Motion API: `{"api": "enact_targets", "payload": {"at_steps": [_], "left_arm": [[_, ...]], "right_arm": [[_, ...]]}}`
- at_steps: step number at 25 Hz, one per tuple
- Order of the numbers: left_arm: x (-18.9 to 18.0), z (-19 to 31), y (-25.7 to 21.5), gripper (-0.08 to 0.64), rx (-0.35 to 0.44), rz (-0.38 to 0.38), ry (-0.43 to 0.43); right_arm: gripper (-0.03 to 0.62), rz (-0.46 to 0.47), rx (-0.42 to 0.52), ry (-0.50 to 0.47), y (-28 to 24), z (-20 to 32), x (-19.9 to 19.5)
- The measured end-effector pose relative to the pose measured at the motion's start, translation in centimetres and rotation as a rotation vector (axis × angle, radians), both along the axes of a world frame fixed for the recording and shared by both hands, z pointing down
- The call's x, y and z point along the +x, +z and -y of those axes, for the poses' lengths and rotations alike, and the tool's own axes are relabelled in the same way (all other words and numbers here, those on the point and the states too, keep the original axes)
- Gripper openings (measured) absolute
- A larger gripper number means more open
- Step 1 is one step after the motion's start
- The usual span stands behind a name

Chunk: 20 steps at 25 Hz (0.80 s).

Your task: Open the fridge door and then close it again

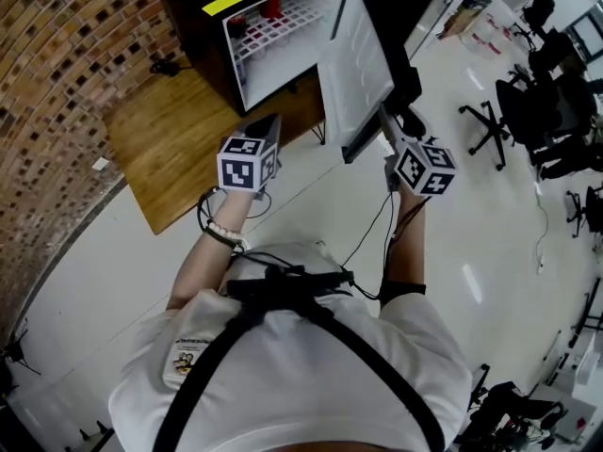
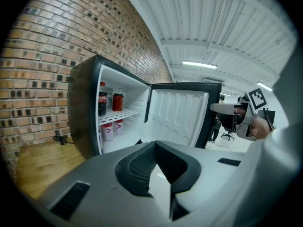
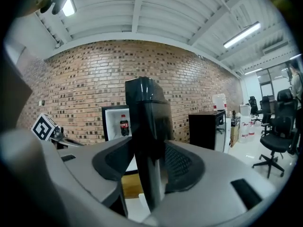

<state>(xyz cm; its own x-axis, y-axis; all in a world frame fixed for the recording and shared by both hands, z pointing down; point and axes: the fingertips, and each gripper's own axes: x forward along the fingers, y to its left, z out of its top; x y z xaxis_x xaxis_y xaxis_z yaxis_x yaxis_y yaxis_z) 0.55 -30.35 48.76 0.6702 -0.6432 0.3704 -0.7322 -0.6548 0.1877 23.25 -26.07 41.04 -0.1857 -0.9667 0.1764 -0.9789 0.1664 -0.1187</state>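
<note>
Open wide on its wooden platform (image 1: 170,139) against the brick wall (image 1: 57,64), the mini fridge (image 1: 188,12) is at the point where a slip is most likely. The right gripper (image 1: 386,130) has only the thin free edge of the fridge door (image 1: 363,59) to hold. If the person's arc departs from the hinge's arc, the smooth black edge could slide out of the jaws, leaving the door to drift or bang. A hard push home could also jolt the cola bottle (image 2: 102,100) and the cans (image 2: 118,101) on the wire shelf (image 2: 120,115), or nudge the light cabinet on the boards. The left gripper (image 1: 271,122) is a second hazard. It hangs in front of the open compartment, inside the door's likely sweep, and could be struck or trapped unless it moves clear first.

The door stands swung out to the fridge's right, its white inner liner facing the person. In the right gripper view its dark edge rises upright between the two jaws and fills the gap, so they appear to pinch it from both faces. The left gripper's jaws are pressed together on nothing. It points at the lit interior and is apart from both door and cabinet, with the door off to its right.
</note>
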Motion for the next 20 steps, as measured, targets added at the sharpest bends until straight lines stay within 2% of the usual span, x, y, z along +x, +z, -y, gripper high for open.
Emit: {"api": "enact_targets", "payload": {"at_steps": [9, 20], "left_arm": [[-8.8, 1.9, -0.1, 0.002, 0.0, -0.017, -0.064], [-15.2, 3.0, -0.3, 0.002, 0.001, -0.048, -0.114]], "right_arm": [[0.224, -0.059, -0.032, -0.013, 0.6, 2.4, -9.1], [0.238, -0.071, -0.053, -0.023, 0.8, 4.6, -14.3]]}}
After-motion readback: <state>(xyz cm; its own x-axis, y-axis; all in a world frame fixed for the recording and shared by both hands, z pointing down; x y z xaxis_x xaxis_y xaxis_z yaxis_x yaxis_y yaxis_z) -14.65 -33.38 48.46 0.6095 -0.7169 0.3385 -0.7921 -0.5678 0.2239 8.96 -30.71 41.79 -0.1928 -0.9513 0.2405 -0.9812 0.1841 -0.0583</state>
